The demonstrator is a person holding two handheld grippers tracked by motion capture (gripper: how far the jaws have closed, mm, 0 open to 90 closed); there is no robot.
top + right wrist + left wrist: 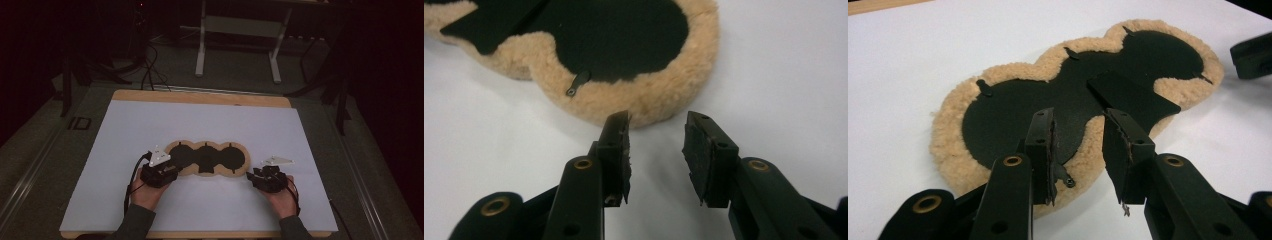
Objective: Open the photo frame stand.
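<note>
Both claws, left claw (pixel 1079 131) and right claw (pixel 656 134), gape wide beside the fleecy three-lobed black-centred pad (pixel 206 158).

One fleece pad (pixel 207 159) lies on the counter (pixel 210 125); its black backing forms three joined round lobes edged in tan pile. One black rectangular flap (pixel 1130 95) sits across the backing's middle. Small black tabs stick out at the rim: the left gripper view shows five, the right gripper view one (pixel 578 82). There are two claws, the left claw (pixel 167 169) and the right claw (pixel 258 176), each with two jaws held apart. Two hands hold them.
</note>
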